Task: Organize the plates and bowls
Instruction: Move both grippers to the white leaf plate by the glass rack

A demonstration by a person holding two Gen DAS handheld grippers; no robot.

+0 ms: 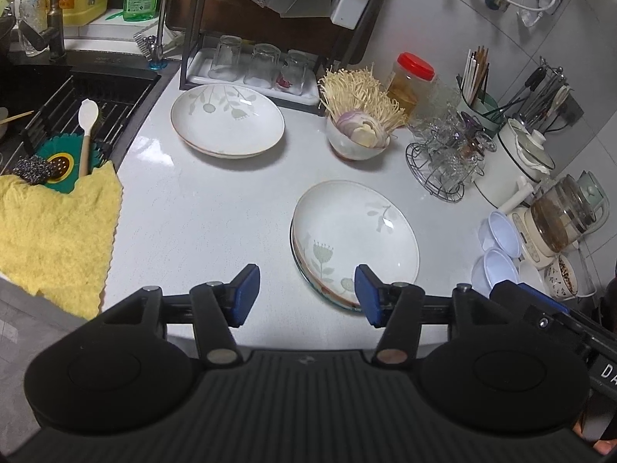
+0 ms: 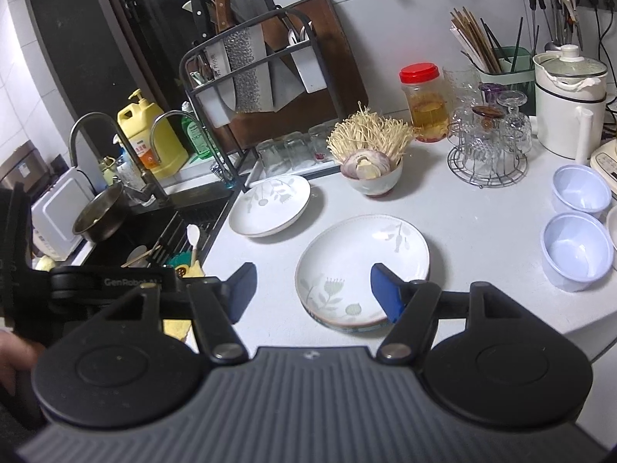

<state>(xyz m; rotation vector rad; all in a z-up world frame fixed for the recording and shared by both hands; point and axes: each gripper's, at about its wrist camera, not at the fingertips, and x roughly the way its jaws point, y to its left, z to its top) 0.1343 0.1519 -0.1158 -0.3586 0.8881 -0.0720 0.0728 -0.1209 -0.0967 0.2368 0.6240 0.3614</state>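
While both grippers hover with jaws wide and empty, the near plates point(image 2: 362, 270) sit stacked at the counter's front; the far plate point(image 2: 270, 204) lies apart by the sink point(image 1: 96, 92); left gripper point(image 1: 306, 295), right gripper point(image 2: 312, 289); stacking looks unfinished; next, a rim grasp on the far plate.

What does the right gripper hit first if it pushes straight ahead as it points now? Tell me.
Most likely the near stack of plates: it lies directly between and ahead of the open right gripper. Depth is unclear; if held high, it might pass over it toward the bowl of enoki mushrooms.
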